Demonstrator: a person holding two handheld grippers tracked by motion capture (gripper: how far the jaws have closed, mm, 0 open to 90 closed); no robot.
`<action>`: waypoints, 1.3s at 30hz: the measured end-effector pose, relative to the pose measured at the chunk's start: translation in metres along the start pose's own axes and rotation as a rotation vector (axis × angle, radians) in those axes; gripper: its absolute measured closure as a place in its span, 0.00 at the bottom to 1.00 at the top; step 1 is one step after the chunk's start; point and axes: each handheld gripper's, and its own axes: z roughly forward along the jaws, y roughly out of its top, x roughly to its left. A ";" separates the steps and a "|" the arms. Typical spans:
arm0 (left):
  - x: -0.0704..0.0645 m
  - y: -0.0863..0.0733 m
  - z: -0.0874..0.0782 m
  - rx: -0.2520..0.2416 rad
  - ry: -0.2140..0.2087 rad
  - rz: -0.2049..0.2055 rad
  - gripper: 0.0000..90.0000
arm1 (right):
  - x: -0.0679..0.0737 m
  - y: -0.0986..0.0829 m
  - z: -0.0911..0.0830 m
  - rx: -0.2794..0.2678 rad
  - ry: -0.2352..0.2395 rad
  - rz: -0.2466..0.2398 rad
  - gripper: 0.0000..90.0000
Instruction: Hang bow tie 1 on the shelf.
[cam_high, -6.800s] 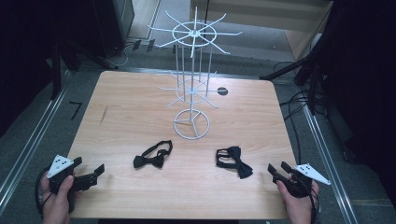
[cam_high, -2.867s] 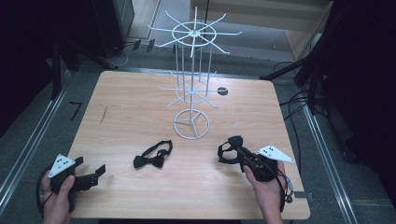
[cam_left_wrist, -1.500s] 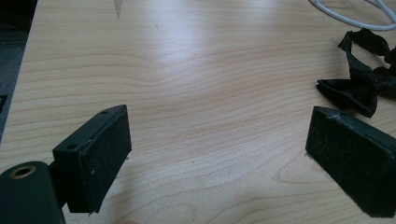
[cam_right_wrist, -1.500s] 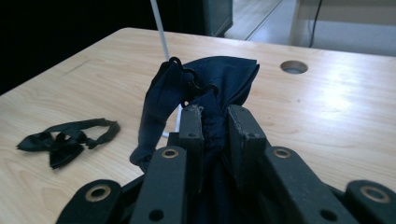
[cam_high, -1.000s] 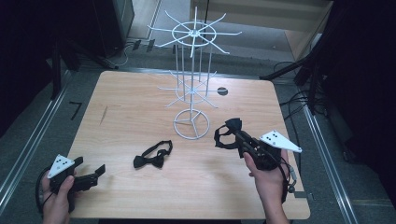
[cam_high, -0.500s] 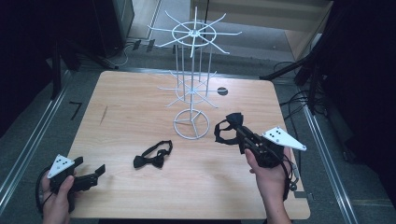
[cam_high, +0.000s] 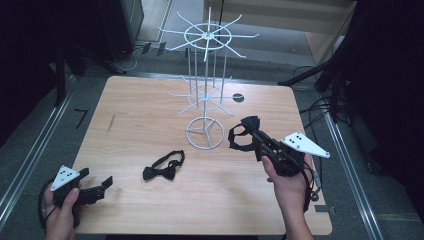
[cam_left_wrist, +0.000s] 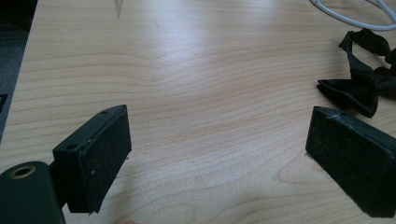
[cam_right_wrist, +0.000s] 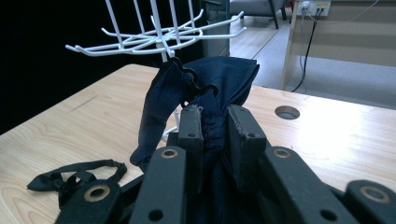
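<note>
High view: right gripper (cam_high: 254, 136) clamps a bow tie (cam_high: 241, 136) beside the rack (cam_high: 205, 132); left gripper (cam_high: 98, 186) gapes at table's near edge.

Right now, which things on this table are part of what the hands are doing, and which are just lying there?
In use:
- right tool, shut on a dark bow tie, raised near the white wire rack
- second bow tie, flat on the table, probably next
- left tool, open, resting at the near edge

Lying about:
- cables on the floor
- round hole in the table

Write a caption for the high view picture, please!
Right gripper lifts one bow tie beside the white rack.
</note>
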 end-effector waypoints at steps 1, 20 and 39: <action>0.000 0.000 0.000 0.001 -0.001 0.001 0.08 | 0.000 0.001 0.000 0.000 0.002 0.000 0.87; 0.000 0.000 0.000 0.001 0.002 0.004 0.08 | 0.004 0.013 0.005 -0.015 0.014 -0.005 0.86; 0.000 0.000 0.000 0.004 0.005 0.007 0.08 | 0.006 0.025 0.011 -0.024 0.029 0.003 0.86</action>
